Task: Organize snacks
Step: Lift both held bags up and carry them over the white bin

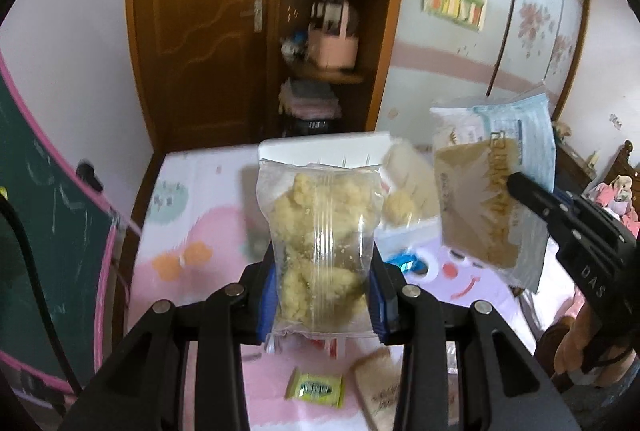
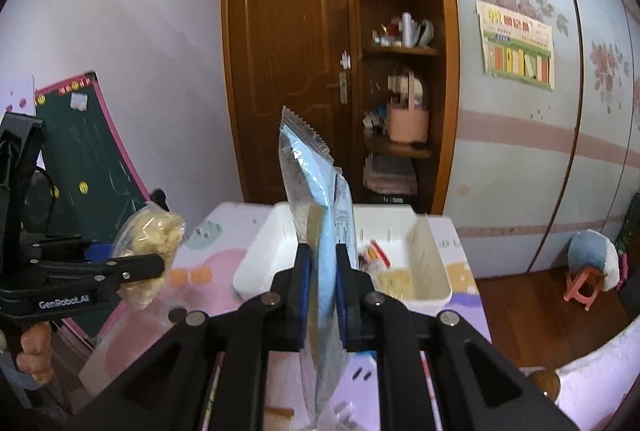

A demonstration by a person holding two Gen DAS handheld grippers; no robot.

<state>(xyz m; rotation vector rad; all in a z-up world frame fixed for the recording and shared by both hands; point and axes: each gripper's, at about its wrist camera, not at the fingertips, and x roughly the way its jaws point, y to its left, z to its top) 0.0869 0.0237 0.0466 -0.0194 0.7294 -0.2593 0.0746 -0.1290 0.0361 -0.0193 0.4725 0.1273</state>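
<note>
My left gripper (image 1: 322, 271) is shut on a clear bag of pale yellow crumbly snacks (image 1: 320, 231), held upright above the table; the same bag (image 2: 148, 251) shows at the left of the right wrist view. My right gripper (image 2: 323, 263) is shut on a blue and clear packet with a brown snack (image 2: 320, 215), held edge-on above the table. That packet (image 1: 488, 187) hangs at the right of the left wrist view. A white bin (image 2: 432, 263) stands on the table behind both, with a yellow snack bag (image 2: 394, 281) inside.
A pink patterned mat (image 1: 188, 231) covers the table. A small green-yellow packet (image 1: 315, 387) and a brown packet (image 1: 380, 391) lie near the front edge. A chalkboard (image 1: 44, 231) leans at the left. A wooden door and shelf stand behind.
</note>
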